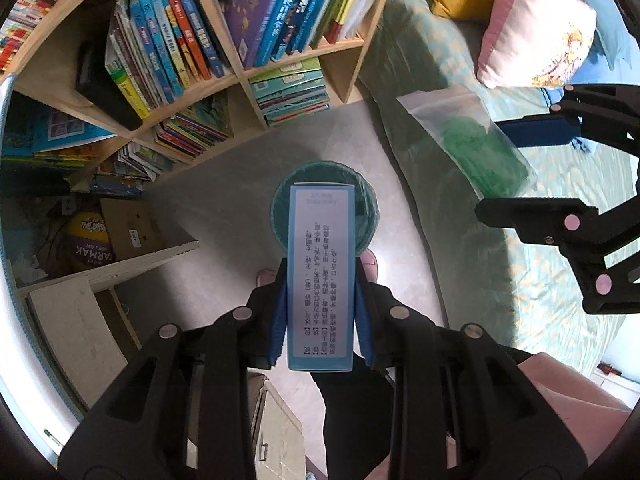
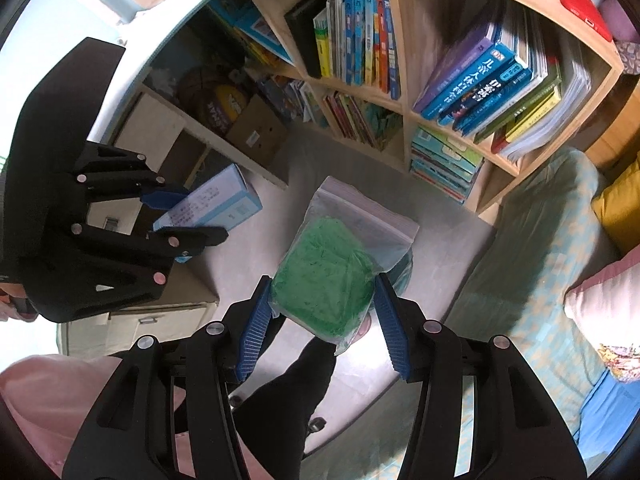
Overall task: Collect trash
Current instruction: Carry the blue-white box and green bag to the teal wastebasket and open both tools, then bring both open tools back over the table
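Blue pads of the left gripper [image 1: 321,312] are clamped on both long sides of a light-blue box [image 1: 321,276], printed face toward the camera. Gripper points straight down; box hangs directly over a round bin with a green liner [image 1: 366,216] standing on the grey floor [image 1: 224,200]. Far end of the box overlaps the bin's opening in the left wrist view; whether it is past the rim cannot be told.

Right gripper [image 2: 323,304] pinches a clear zip bag [image 2: 344,256] with a green wad inside, pads pressing the bag's lower sides. Bag sits tilted, zip end away from the camera. It covers most of the bin in the right wrist view.

Wooden bookshelf [image 1: 236,76] full of books stands behind the bin. Bed with a teal cover [image 2: 532,264] lies to the right, cushions on it.
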{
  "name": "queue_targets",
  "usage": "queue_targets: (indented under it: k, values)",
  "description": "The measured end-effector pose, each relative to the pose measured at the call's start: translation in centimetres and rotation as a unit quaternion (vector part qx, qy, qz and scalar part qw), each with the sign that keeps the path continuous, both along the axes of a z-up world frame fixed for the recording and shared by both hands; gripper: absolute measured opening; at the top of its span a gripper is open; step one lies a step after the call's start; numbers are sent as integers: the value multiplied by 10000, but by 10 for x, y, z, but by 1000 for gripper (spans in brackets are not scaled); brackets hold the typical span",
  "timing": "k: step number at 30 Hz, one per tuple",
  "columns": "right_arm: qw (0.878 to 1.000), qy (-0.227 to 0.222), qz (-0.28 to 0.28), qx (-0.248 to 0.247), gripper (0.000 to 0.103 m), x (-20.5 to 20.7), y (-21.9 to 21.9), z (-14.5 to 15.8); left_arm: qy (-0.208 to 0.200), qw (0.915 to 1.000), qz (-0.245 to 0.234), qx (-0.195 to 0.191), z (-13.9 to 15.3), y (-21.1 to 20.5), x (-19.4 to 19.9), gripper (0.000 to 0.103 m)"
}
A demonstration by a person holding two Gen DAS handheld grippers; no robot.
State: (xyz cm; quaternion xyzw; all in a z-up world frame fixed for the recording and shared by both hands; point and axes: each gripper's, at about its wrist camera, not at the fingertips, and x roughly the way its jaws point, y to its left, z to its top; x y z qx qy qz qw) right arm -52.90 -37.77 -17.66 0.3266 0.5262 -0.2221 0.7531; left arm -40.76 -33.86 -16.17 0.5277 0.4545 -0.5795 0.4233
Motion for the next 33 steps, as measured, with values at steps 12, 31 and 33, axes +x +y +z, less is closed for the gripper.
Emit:
queue_targets:
  k: [12,31,33]
  values:
    - [9999,-47,42,97,70,2,-2,-2,-34,9993,-376,47,-8,-1,-11,43]
    - [9999,-54,-39,90,78,-6,-11,0,48,9998,-191,12,-4,-1,-2,63]
    - [10000,-50,-15,62,79,-5,-11,1,48,9999,-147,2,-3,-1,0,63]
